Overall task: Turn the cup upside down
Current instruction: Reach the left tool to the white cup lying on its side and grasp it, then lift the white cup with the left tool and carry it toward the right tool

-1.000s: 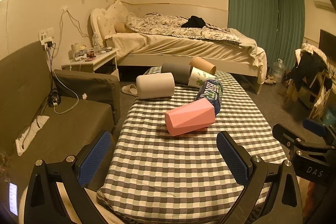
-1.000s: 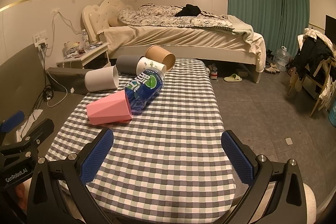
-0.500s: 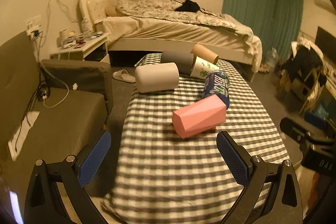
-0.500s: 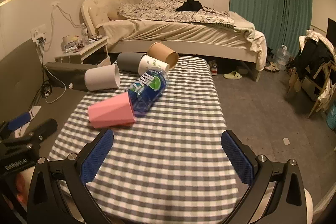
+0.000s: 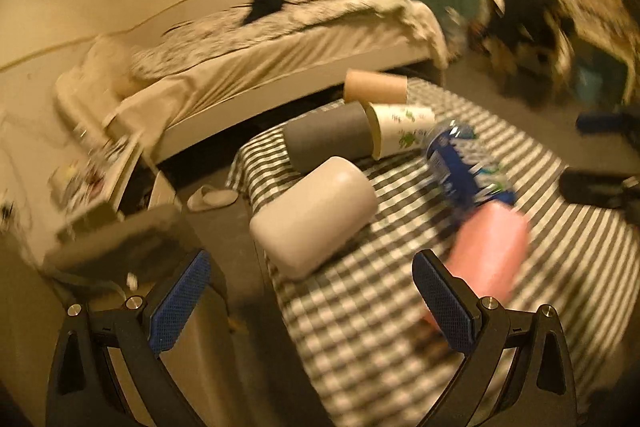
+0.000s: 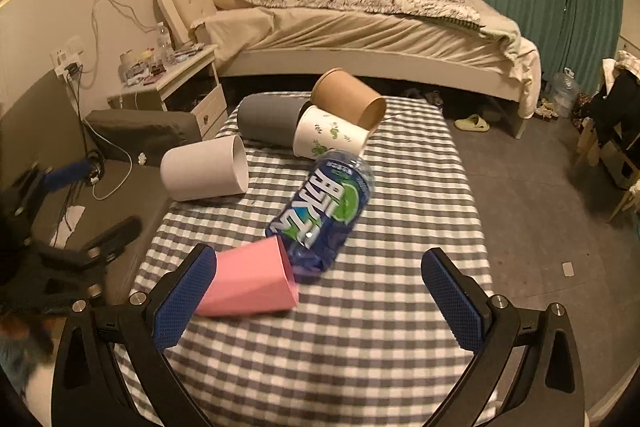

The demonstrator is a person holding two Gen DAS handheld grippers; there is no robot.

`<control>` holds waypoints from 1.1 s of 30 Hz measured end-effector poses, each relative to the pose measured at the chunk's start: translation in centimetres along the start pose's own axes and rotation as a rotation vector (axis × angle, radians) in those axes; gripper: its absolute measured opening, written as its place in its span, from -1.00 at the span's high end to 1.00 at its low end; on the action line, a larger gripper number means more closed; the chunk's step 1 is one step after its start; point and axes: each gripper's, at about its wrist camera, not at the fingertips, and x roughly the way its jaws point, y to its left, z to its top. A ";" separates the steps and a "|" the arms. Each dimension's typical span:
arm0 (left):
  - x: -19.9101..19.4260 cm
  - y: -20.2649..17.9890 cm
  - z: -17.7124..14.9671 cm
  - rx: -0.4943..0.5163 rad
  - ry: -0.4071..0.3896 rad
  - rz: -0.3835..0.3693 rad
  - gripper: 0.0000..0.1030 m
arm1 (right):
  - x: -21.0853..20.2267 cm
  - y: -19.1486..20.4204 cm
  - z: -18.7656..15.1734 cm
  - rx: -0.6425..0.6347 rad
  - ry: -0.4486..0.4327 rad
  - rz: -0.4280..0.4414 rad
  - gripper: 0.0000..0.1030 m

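Several cups lie on their sides on a checked table [image 6: 360,347]: a white cup [image 6: 204,171] [image 5: 316,211], a grey cup [image 6: 268,121] [image 5: 328,137], a white cup with green print [image 6: 328,139] [image 5: 402,127], a brown paper cup [image 6: 346,97] [image 5: 374,87] and a pink faceted cup [image 6: 252,285] [image 5: 488,255]. My left gripper [image 5: 312,299] is open and empty, close to the white cup's base. My right gripper [image 6: 318,301] is open and empty, with the pink cup by its left finger.
A blue labelled bottle [image 6: 324,211] [image 5: 464,163] lies between the pink cup and the printed cup. A sofa [image 6: 132,135] and nightstand [image 6: 176,75] stand left of the table, a bed [image 6: 360,27] behind it. The left view is motion blurred.
My left gripper has swung in and tilted toward the white cup at the table's left edge. My right gripper has moved forward and closer to the pink cup. Both stay open.
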 end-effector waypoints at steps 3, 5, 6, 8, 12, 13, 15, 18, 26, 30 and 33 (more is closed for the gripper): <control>3.3 0.0 0.4 0.106 0.010 -0.021 -1.00 | 1.1 0.3 0.4 -0.004 0.025 0.008 -0.99; 5.1 -0.2 0.6 0.166 0.016 -0.040 -1.00 | 1.7 0.2 0.4 0.000 0.042 0.013 -0.99; 5.8 -0.3 0.6 0.198 0.015 -0.046 -1.00 | 2.0 0.1 0.5 0.004 0.050 0.018 -0.99; 7.0 -0.3 0.6 0.243 0.014 -0.061 -1.00 | 2.6 -0.1 0.6 0.015 0.066 0.023 -0.99; 8.7 -0.1 1.0 0.289 -0.004 -0.126 -1.00 | 3.6 -1.0 1.0 0.042 0.076 0.011 -0.99; 9.1 -0.3 1.1 0.305 -0.003 -0.133 -1.00 | 3.9 -1.3 1.1 0.052 0.077 0.010 -0.99; 10.0 -0.6 1.5 0.330 0.004 -0.144 -1.00 | 4.7 -1.7 1.1 0.073 0.089 0.008 -0.99; 10.9 -0.7 1.4 0.334 0.023 -0.169 -0.97 | 5.5 -2.2 0.8 0.091 0.114 0.011 -0.99; 10.5 1.2 1.6 0.230 0.045 -0.175 -0.65 | 6.2 -2.8 0.3 0.108 0.136 0.008 -0.99; 8.9 1.7 1.6 0.154 0.082 -0.163 -0.60 | 5.2 -2.9 0.5 0.110 0.122 0.006 -0.99; 7.1 2.0 1.8 0.079 0.127 -0.158 -0.56 | 3.7 -3.0 0.9 0.119 0.094 0.016 -0.99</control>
